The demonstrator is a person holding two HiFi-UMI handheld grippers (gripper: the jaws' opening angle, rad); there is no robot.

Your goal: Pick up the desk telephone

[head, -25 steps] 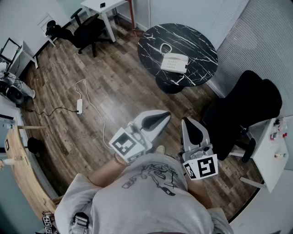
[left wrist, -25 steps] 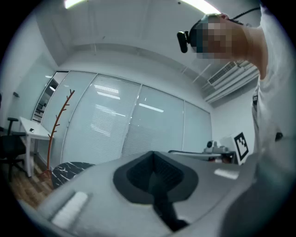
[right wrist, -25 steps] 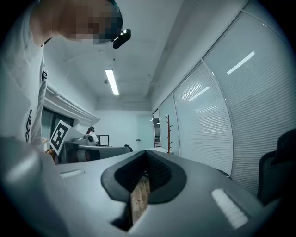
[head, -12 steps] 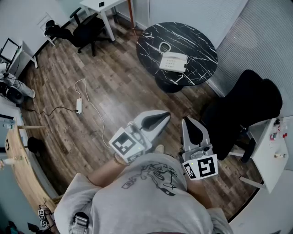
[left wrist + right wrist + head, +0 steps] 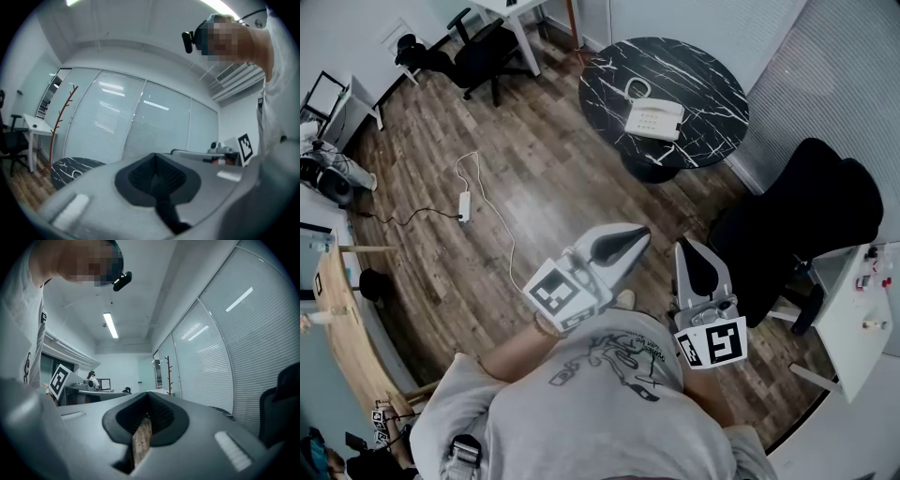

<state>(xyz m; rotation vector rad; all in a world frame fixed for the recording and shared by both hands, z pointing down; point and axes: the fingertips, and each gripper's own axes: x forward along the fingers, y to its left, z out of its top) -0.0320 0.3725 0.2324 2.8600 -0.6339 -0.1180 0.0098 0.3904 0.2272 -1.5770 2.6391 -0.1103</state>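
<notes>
A white desk telephone (image 5: pixel 654 118) with a coiled cord lies on the round black marble table (image 5: pixel 712 75) at the top of the head view. My left gripper (image 5: pixel 642 232) is held level in front of my chest, shut and empty, well short of the table. Beside it my right gripper (image 5: pixel 682 248) is also shut and holds nothing. In the left gripper view the jaws (image 5: pixel 154 161) are closed, with the marble table (image 5: pixel 65 169) low at the left. The right gripper view shows the closed right gripper (image 5: pixel 147 399) with wood floor through the slit.
A black office chair (image 5: pixel 806 220) stands right of the table, close to my right gripper. A white power strip (image 5: pixel 465 206) with its cable lies on the wood floor at the left. Another black chair (image 5: pixel 478 52) and a white desk (image 5: pixel 514 7) stand at the top left. A white desk (image 5: pixel 848 314) is at the right.
Both grippers have kept their place in the head view while the floor and table slid slightly; the table and telephone now sit a little higher and the scene has shifted as I step towards it.
</notes>
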